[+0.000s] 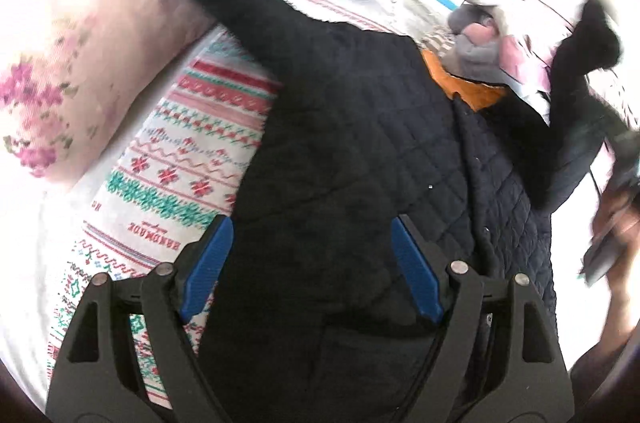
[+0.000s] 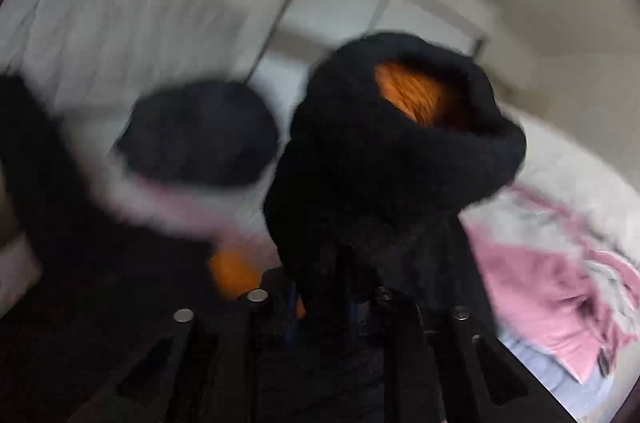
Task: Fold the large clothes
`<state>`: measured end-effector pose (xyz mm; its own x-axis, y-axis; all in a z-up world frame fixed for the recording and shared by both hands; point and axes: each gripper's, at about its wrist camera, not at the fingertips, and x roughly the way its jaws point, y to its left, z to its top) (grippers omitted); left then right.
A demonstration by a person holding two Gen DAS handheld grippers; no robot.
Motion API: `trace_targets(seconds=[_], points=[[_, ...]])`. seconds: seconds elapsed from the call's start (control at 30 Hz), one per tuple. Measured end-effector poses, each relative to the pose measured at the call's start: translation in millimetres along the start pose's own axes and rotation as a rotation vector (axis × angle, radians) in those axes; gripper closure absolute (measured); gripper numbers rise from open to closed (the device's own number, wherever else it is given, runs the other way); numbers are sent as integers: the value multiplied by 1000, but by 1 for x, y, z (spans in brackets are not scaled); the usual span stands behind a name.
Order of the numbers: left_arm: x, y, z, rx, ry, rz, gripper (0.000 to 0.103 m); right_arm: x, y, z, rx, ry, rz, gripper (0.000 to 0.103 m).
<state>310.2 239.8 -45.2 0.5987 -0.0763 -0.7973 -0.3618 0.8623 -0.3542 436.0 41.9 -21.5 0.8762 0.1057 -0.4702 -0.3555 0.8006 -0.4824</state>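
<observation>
On the patterned bedspread (image 1: 168,159): black quilted jacket with orange lining (image 1: 360,151), half spread, right side lifted.

Risk: right gripper (image 2: 328,303), jaws pinched on jacket's fuzzy black collar, has a bulky, soft bite; fabric may slip out mid-swing. Left gripper (image 1: 312,263) gapes wide over the jacket body, holding nothing, so the body may drag. Jacket looks thick, limp, diamond-stitched, fleece-trimmed.

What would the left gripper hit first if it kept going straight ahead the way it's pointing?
The left gripper, jaws open, points at the black quilted coat spread on the patterned bedspread. The coat fills the gap between its jaws, so it would likely meet the coat first, though depth is hard to judge.
</observation>
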Motion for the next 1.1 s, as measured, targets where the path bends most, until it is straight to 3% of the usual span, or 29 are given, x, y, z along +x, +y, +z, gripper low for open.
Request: trace_targets(seconds=[0.03,0.1,0.17,0.2,0.27,0.37,0.43,0.5,0.6,0.7,0.8,0.87,0.9,0.93,1.0,1.1], points=[[0,3,0,-14,6,-9,22,23,29,-12,-32,99,57,71],[-1,9,2,-34,8,-25,22,44,68,-35,-64,201,164,71],[-6,12,3,-37,-4,-34,22,48,85,-45,-59,214,215,65],[-8,12,4,-32,-12,-36,22,46,85,-49,-46,206,235,55],[-11,13,4,-21,-22,-39,22,43,72,-49,6,195,318,46],[-10,14,6,-16,-21,-46,22,34,36,-40,133,180,489,43],[-9,16,7,-21,-17,-50,22,18,9,-29,199,116,591,42],[-10,20,8,-36,-17,-55,22,7,-17,-23,258,43,640,39],[-13,21,7,-51,-20,-76,22,14,-52,-9,439,4,549,38],[-13,14,6,-26,-27,-75,22,47,-62,-1,546,91,417,38],[-10,9,5,9,-29,-42,22,84,-59,-8,507,187,278,38],[-8,10,5,9,-26,-38,22,110,-48,-32,521,305,295,38],[-8,11,6,-1,-23,-45,22,133,-28,-50,489,451,363,37],[-8,12,6,-7,-23,-48,22,135,-14,-58,429,458,348,37],[-7,13,7,-10,-23,-50,22,117,1,-59,336,345,286,37],[-7,11,5,5,-20,-41,22,112,-16,-50,377,359,358,37]])
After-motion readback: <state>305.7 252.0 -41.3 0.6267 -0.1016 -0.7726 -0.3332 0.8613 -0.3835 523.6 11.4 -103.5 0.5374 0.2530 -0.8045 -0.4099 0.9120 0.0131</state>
